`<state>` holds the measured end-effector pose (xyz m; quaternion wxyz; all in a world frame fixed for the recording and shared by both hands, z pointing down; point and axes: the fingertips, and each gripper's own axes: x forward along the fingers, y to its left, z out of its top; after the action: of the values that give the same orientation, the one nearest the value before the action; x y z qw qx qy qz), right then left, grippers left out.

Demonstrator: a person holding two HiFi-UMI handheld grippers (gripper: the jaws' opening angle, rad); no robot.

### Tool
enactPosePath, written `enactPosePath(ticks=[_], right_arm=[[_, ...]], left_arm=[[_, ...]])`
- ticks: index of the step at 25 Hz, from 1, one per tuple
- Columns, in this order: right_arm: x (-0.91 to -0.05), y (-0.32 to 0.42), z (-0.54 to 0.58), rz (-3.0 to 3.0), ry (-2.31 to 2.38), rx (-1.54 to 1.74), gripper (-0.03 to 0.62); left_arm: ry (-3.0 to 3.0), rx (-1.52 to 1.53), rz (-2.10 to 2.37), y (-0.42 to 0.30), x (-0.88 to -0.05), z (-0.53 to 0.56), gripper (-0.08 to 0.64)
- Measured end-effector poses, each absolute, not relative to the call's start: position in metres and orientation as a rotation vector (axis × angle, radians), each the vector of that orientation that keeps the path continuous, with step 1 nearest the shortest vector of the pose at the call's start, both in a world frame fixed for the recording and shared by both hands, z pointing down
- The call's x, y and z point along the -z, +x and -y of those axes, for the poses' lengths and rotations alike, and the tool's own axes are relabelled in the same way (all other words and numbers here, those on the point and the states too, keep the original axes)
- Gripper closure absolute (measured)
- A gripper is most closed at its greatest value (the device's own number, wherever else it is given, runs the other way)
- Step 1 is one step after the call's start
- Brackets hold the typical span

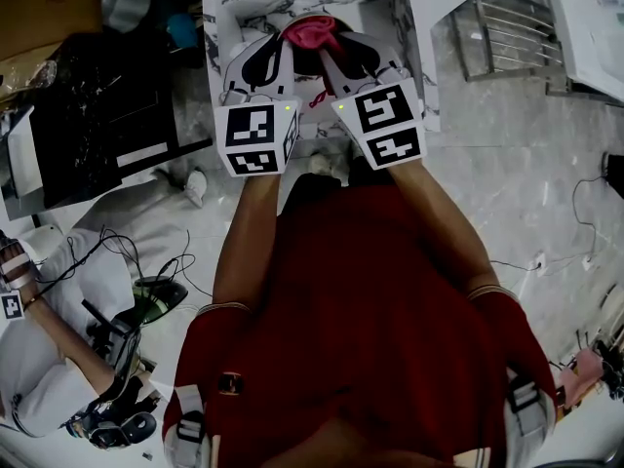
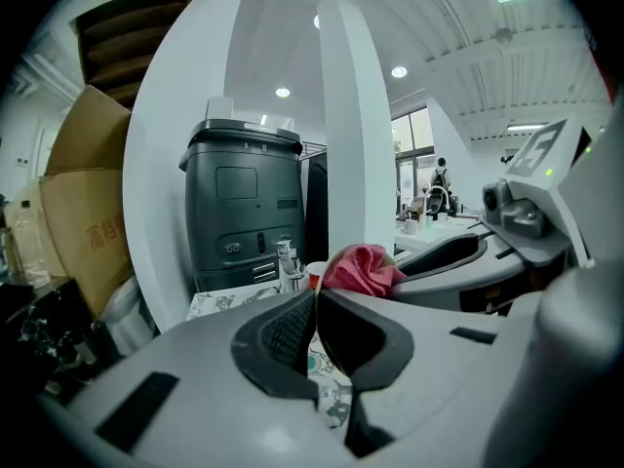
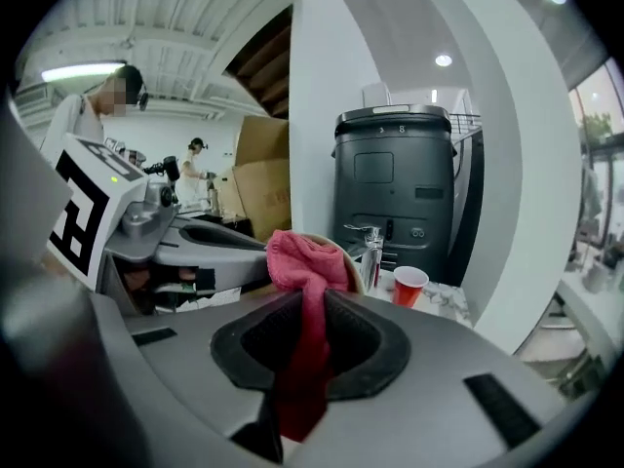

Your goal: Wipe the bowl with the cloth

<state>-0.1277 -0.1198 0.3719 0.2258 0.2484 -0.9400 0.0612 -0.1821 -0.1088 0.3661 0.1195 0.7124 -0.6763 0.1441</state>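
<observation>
My left gripper (image 2: 314, 305) is shut on the thin rim of the bowl (image 2: 318, 334), which runs edge-on between its pads. My right gripper (image 3: 312, 305) is shut on the pink-red cloth (image 3: 305, 261); the cloth bunches above the jaws and hangs down between them. The bowl's pale rim (image 3: 359, 266) shows just behind the cloth. In the head view both grippers (image 1: 265, 58) (image 1: 349, 55) meet over the counter, with the cloth (image 1: 312, 32) pressed into the bowl (image 1: 308, 63) between them. From the left gripper view the cloth (image 2: 361, 266) sits just beyond the jaws.
A marble-patterned counter (image 1: 244, 8) lies below the grippers, with a faucet (image 3: 369, 247) and a red cup (image 3: 409, 286) on it. A dark grey machine (image 2: 244, 213) stands behind, cardboard boxes (image 2: 78, 213) to its left. A seated person (image 1: 49, 359) and cables are on the floor.
</observation>
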Motion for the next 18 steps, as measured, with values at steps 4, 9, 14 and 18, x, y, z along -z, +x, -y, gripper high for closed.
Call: enactPosePath(ticks=[4,9,14,18], right_arm=[[-0.372,-0.128,0.117,2.528,0.677,0.011,0.526],[-0.372,-0.13,0.109,2.415,0.611,0.326,0.526],[-0.377,-0.132,0.105,2.222,0.496,0.715,0.526],[-0.383,-0.133,0.103,2.099,0.388,0.846,0.526]], left_arm=[[2.072,-0.419,1.982,-0.185,-0.369,0.11,0.54],[2.058,-0.457,1.96,-0.189,-0.377,0.111,0.54],[2.065,-0.48,1.934,-0.192,-0.378,0.109,0.54],[2.079,-0.5,1.932,-0.194,-0.376,0.107,0.54]])
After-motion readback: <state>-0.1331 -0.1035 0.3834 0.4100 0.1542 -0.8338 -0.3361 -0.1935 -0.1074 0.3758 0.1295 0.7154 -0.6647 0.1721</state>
